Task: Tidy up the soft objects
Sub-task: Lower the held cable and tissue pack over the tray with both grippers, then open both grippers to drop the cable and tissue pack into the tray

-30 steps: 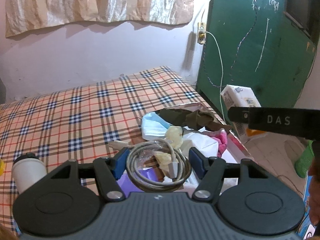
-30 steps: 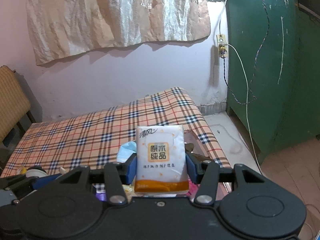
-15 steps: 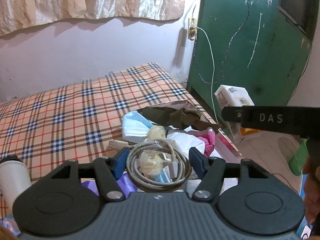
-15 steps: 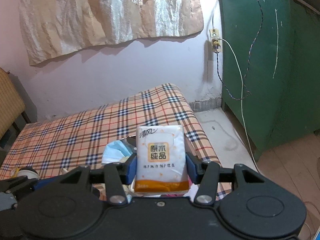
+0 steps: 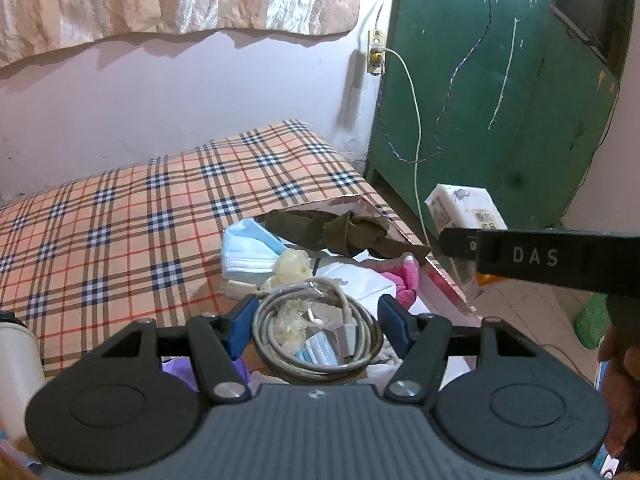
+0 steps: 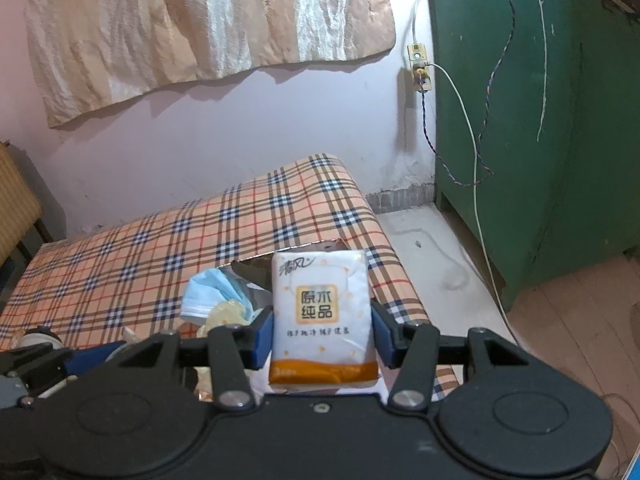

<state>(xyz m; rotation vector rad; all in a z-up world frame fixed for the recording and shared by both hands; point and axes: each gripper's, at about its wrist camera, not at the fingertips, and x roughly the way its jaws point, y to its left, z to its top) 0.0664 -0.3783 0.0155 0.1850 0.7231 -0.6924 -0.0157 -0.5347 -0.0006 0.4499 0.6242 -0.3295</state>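
In the left wrist view, the left gripper holds a coiled cable between its blue pads, half open, above a box of soft things on the plaid bed. The other gripper's finger reads "DAS". In the right wrist view, the right gripper clamps a tissue pack upright, printed "原木纯品", above the bed's edge.
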